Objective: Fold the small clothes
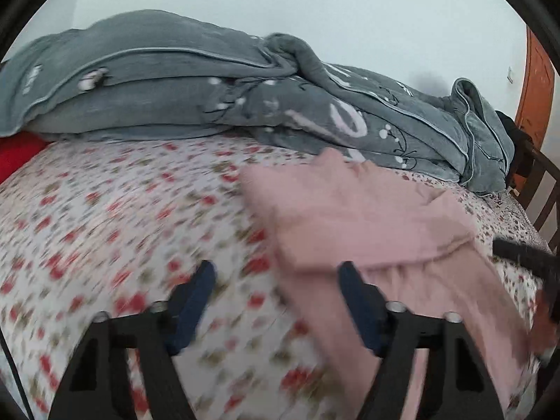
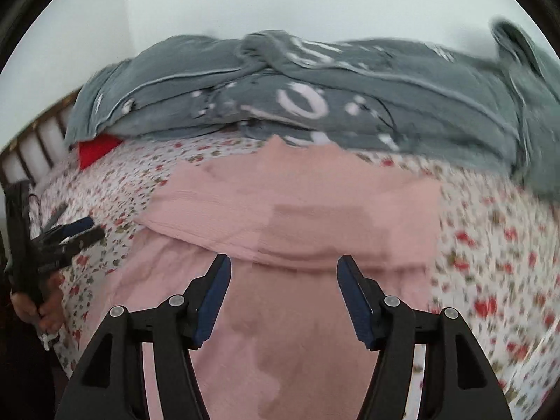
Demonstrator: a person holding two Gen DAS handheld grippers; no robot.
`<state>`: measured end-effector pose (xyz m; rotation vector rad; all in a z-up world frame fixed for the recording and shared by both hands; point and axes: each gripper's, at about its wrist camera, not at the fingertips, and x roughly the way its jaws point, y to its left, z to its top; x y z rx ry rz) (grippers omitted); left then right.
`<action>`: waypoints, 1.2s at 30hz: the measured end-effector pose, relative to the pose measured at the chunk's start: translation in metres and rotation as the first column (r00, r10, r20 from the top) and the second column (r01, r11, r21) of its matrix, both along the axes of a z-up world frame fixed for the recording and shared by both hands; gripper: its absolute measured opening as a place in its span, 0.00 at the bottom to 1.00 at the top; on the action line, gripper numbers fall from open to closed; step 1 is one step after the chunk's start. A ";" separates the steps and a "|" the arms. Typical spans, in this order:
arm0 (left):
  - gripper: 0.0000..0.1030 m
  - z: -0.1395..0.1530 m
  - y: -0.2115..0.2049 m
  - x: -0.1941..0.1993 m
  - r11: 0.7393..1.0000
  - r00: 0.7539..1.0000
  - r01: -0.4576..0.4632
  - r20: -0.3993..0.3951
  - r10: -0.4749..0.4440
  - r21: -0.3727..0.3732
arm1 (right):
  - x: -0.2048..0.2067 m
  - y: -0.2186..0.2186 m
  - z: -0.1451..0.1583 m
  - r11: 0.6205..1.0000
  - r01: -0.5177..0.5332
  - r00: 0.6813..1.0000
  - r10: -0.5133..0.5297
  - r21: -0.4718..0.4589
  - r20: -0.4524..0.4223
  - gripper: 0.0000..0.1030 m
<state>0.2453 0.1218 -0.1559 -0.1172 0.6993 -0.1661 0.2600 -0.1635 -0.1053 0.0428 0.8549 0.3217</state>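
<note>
A pale pink garment [image 1: 367, 224] lies on the floral bedsheet [image 1: 105, 217], its far part folded over the near part. In the right wrist view the garment [image 2: 297, 210] fills the middle. My left gripper [image 1: 276, 269] is open and empty above the sheet, at the garment's left edge. My right gripper [image 2: 283, 266] is open and empty just above the garment's near part. The left gripper also shows at the left of the right wrist view [image 2: 80, 231], and the right gripper's dark tip shows at the right edge of the left wrist view [image 1: 525, 255].
A rumpled grey blanket [image 1: 245, 98] lies along the far side of the bed against a white wall. A red item [image 2: 94, 150] pokes out under its left end. A dark wooden bed rail [image 1: 546, 189] runs along the right; an orange door [image 1: 535, 87] stands beyond it.
</note>
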 end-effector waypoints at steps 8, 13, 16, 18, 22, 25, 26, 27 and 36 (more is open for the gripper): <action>0.41 -0.015 -0.012 0.070 0.997 0.992 -0.043 -0.123 0.034 -0.070 | -0.013 -0.028 -0.030 0.997 -0.001 1.000 0.002 0.078 -0.013 0.61; 0.21 -0.028 -0.015 0.083 0.991 0.984 -0.063 -0.172 0.043 -0.114 | -0.012 -0.030 -0.044 0.995 -0.032 0.999 0.036 0.097 -0.030 0.61; 0.07 -0.020 -0.019 0.080 0.993 0.990 -0.066 -0.133 0.053 -0.098 | -0.010 -0.032 -0.049 0.992 -0.033 0.999 0.037 0.119 -0.037 0.61; 0.06 -0.011 -0.022 0.077 0.996 0.994 -0.066 -0.092 0.060 -0.062 | -0.009 -0.033 -0.053 0.991 -0.033 0.998 0.040 0.127 -0.050 0.61; 0.05 0.014 -0.028 0.075 0.996 0.998 -0.056 -0.015 0.055 -0.068 | -0.009 -0.035 -0.054 0.988 -0.040 0.998 0.048 0.152 -0.048 0.61; 0.05 0.034 -0.037 0.082 0.998 0.996 -0.061 0.069 0.062 -0.019 | -0.011 -0.040 -0.051 0.980 -0.040 0.998 0.049 0.195 -0.042 0.61; 0.05 0.038 -0.040 0.085 0.998 0.994 -0.064 0.090 0.062 0.012 | -0.012 -0.041 -0.051 0.979 -0.036 0.998 0.044 0.199 -0.036 0.62; 0.05 0.039 -0.042 0.089 0.998 0.993 -0.061 0.101 0.059 0.025 | -0.013 -0.041 -0.051 0.979 -0.034 0.999 0.042 0.200 -0.034 0.62; 0.09 -0.031 -0.028 0.117 0.984 0.979 -0.151 -0.123 0.163 0.098 | -0.012 -0.037 -0.058 0.983 -0.027 0.998 0.038 0.180 -0.056 0.62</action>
